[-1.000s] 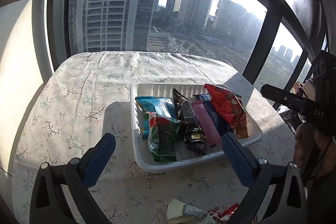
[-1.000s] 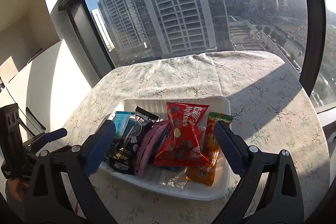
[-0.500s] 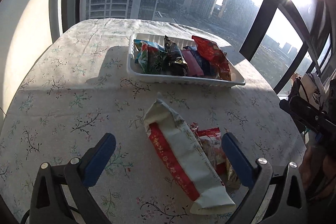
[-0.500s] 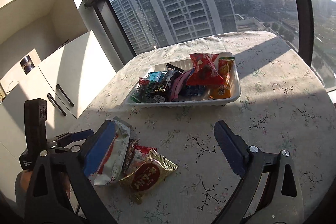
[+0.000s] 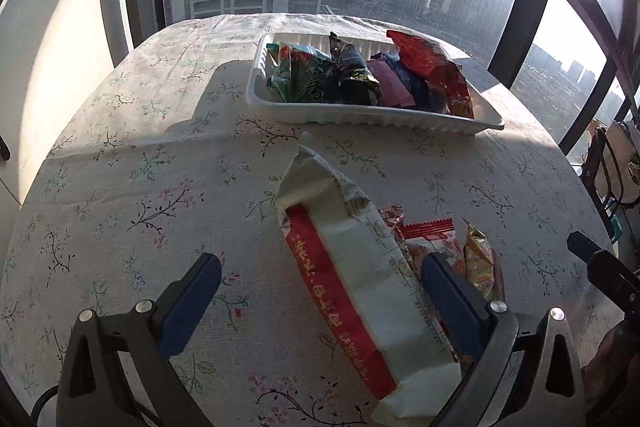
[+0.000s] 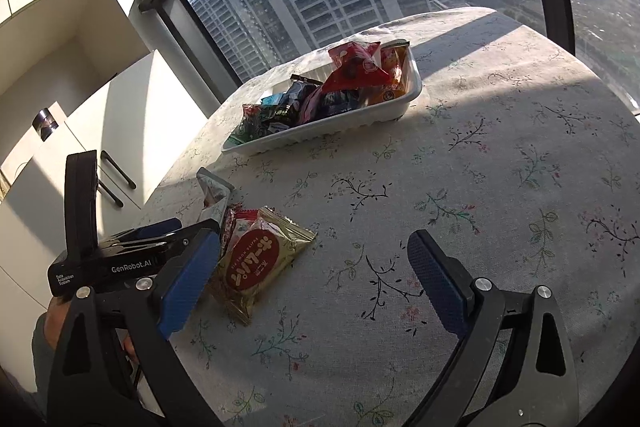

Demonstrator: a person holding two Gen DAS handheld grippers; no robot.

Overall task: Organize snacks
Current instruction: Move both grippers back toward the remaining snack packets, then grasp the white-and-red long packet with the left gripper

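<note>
A white tray (image 5: 360,115) with several snack packs stands at the far side of the table. Nearer lies a long white packet with a red stripe (image 5: 360,255), with a small red-and-white packet (image 5: 432,231) and a gold packet (image 5: 480,263) beside it. My left gripper (image 5: 320,263) hovers over the long packet, which lies between its jaws. The jaws are closing, but the pads do not press on it. My right gripper (image 6: 310,239) stands open just right of the gold packet (image 6: 256,259), with nothing between its fingers. The tray (image 6: 320,131) lies farther back.
A floral tablecloth (image 6: 500,167) covers the round table, bare to the right of the loose packets. Large windows stand behind the tray. White cabinets (image 6: 92,131) are at the left. A chair with bags (image 5: 608,167) stands off the table's right edge.
Both grippers have pulled back from the tray and sunk toward the near part of the table. The loose packets have come into view under them. The left jaws have narrowed slightly.
</note>
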